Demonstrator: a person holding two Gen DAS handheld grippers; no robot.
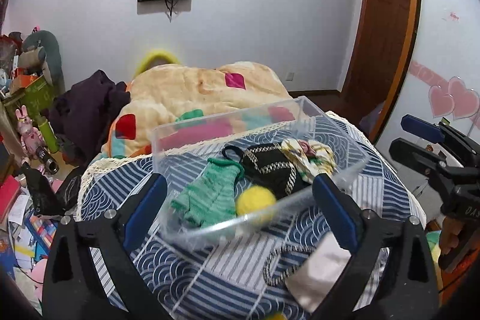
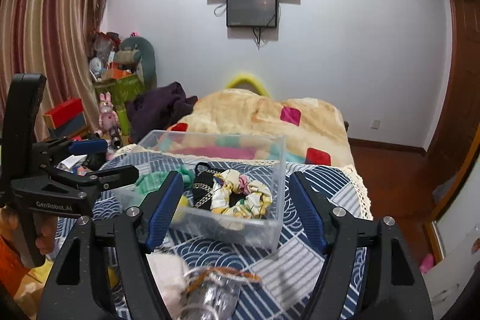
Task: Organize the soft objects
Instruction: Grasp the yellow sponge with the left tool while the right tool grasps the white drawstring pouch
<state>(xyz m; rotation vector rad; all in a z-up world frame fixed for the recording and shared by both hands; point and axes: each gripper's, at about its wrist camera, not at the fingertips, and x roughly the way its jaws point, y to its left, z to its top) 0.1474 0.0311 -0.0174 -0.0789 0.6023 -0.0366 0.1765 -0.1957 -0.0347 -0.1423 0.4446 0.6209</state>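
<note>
Both grippers are hovering with fingers spread and empty. The pale pouch (image 1: pixel 315 269) is lying on the bed just below the left gripper (image 1: pixel 240 209), nearer it than the right gripper (image 2: pixel 237 212), short of the clear bin (image 1: pixel 168 134).

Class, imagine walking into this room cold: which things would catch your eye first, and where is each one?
Probably the clear plastic box on the blue patterned bedspread, holding a green knit piece, a yellow ball, a black chained pouch and a floral scrunchie. Both open grippers, left gripper and right gripper, frame it.
</note>
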